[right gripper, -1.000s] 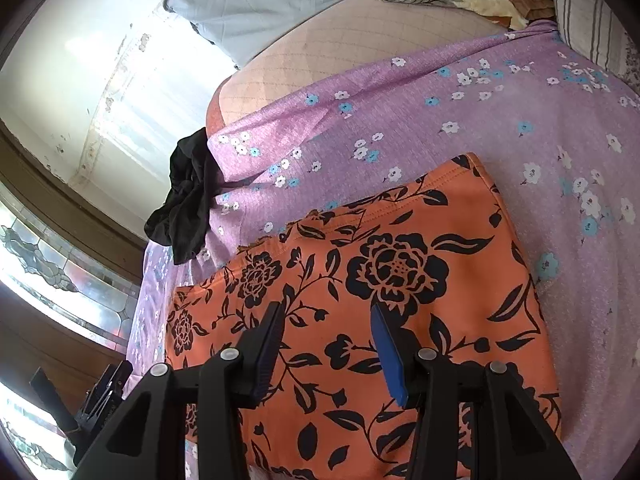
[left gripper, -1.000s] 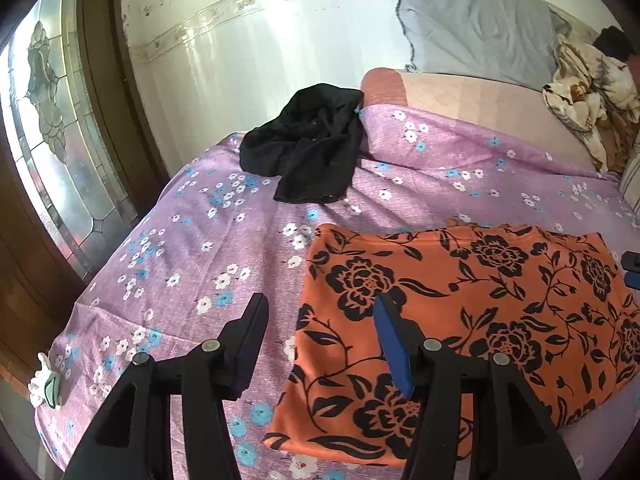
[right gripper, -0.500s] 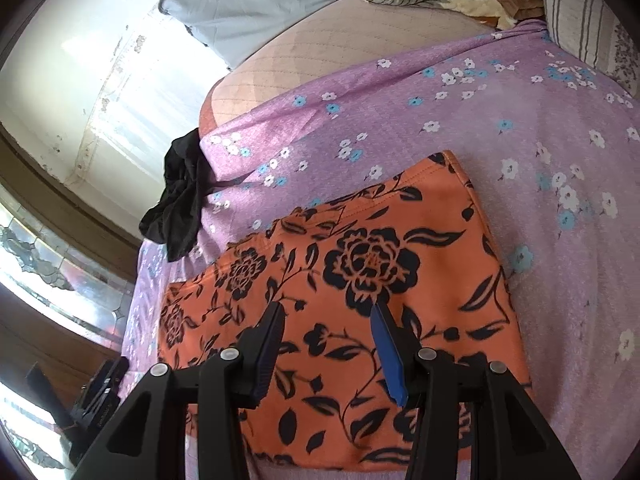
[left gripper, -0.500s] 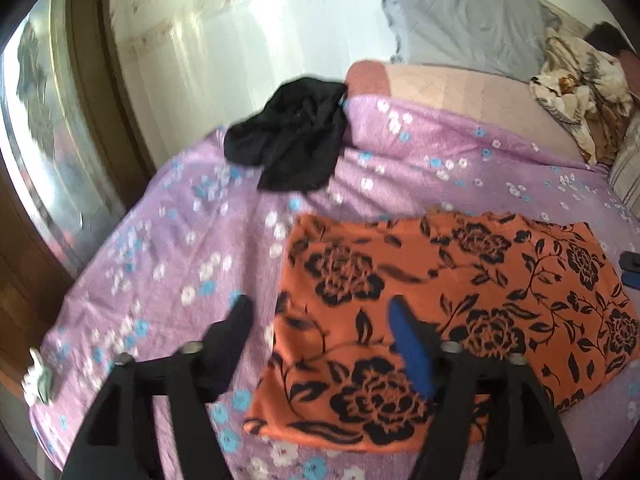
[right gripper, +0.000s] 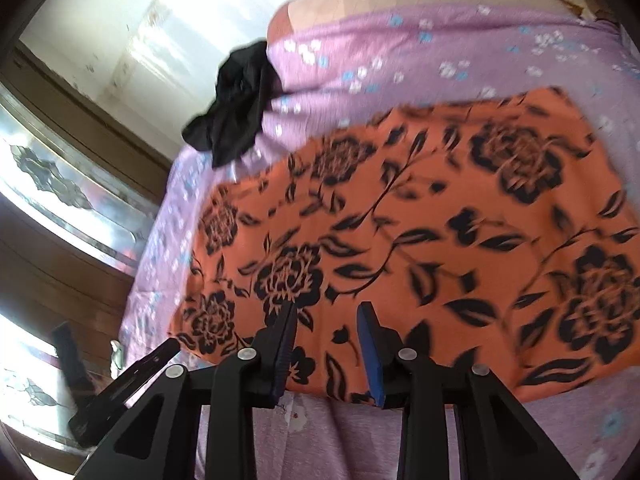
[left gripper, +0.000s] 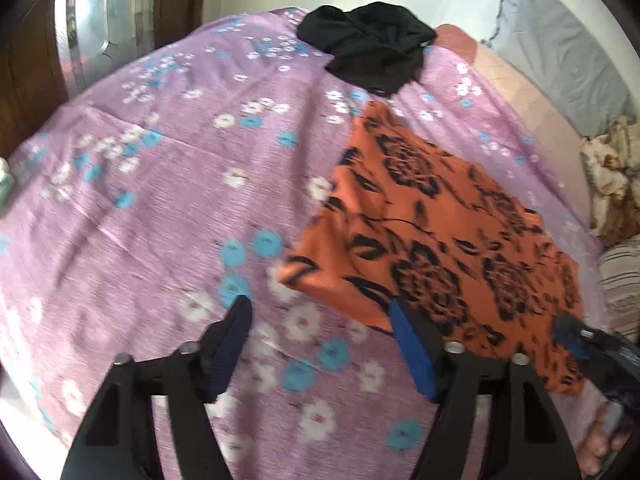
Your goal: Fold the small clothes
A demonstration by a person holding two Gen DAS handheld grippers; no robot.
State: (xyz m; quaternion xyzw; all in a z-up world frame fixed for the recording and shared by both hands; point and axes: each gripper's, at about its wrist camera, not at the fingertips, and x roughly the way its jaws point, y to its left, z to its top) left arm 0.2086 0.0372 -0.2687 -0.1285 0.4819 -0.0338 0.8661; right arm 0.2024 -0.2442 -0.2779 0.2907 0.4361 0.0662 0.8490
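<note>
An orange cloth with black flowers lies flat on the purple flowered bedsheet; it also fills the right wrist view. My left gripper is open and empty, just off the cloth's near left corner. My right gripper is open and empty above the cloth's near edge. A crumpled black garment lies at the far end of the bed, and shows in the right wrist view too.
A grey pillow and a patterned blanket lie at the bed's head. A glass-panelled wooden door stands past the bed's left side. The other gripper shows at the right edge and at the lower left.
Both grippers have pulled back toward the near edge of the bed and swung left. Both views are blurred by motion. Both stay open and empty.
</note>
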